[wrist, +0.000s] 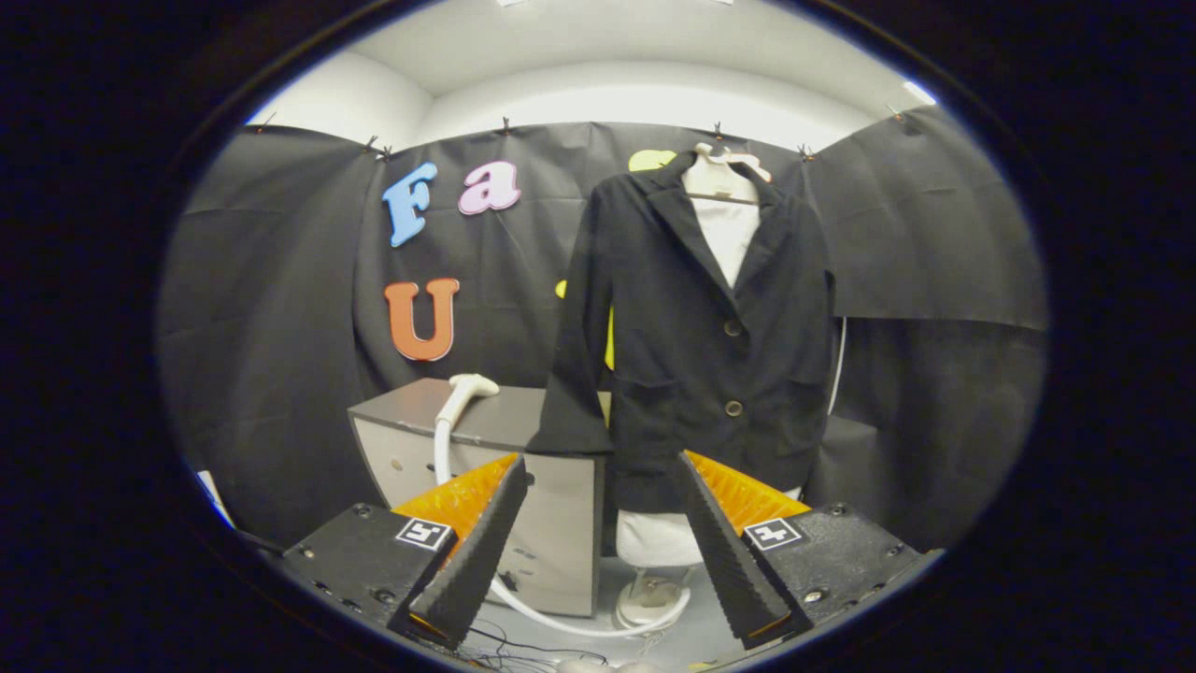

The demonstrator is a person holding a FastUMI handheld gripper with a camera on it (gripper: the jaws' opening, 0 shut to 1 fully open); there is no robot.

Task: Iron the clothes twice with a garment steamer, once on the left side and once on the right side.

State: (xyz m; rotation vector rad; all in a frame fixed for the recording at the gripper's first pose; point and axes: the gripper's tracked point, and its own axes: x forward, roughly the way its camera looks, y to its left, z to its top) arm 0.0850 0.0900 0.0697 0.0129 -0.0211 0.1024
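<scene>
Your gripper (598, 523) fingers wide, empty. White garment steamer head (470, 385) untouched on grey cabinet (523, 421); black buttoned jacket (696, 355) unironed. Both passes remain.

No words, brands or numbers can be read here. The only sign-like marks are 2 small square black-and-white coded tags, 1 on each black base block of the gripper (600, 463): the left tag (423, 533) sits beside the left finger and the right tag (773, 534) beside the right finger. They carry a blocky pattern, not letters. The fingers stand apart. On the front of the grey cabinet (561, 505) beyond them, low down, there are a few faint marks, too small to tell whether they are writing.
</scene>
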